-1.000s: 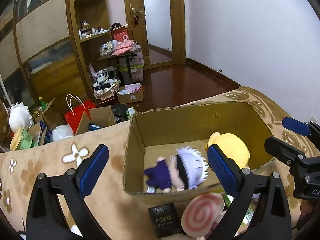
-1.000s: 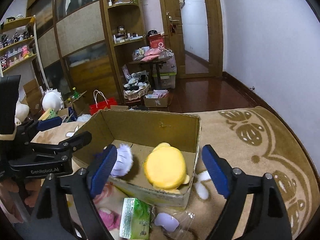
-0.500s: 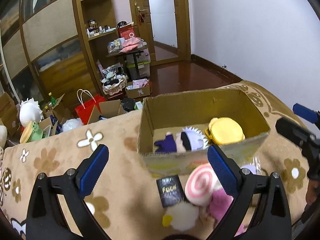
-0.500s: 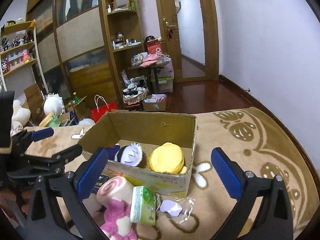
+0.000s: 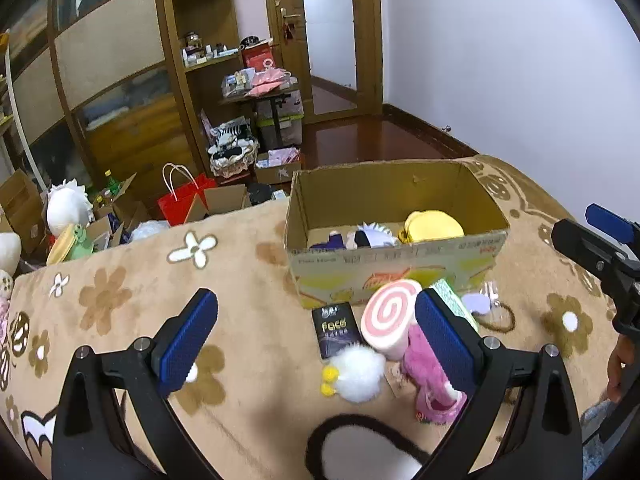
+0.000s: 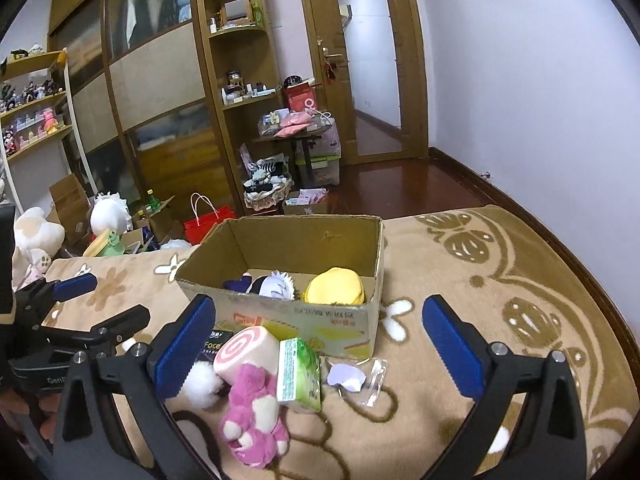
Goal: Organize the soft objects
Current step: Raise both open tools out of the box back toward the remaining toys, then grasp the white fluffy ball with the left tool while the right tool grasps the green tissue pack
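A pink-and-white spiral roll plush [image 5: 390,322], a yellow plush [image 6: 335,286] and a tan flower-patterned blanket [image 5: 240,320].

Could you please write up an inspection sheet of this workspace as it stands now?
Surface: beige flower-patterned blanket, unobstructed to the right of the box.
Job's things: cardboard box holds a yellow plush and a white-haired doll; in front of it lie a pink swirl roll plush, pink plush and white fluffy plush.
Clutter: green tissue pack, black Face packet, clear bag.
Grippers: left gripper and right gripper open, nothing between the pads.
Cables: nothing seen.
Surroundings: wooden shelving, red bag, door.
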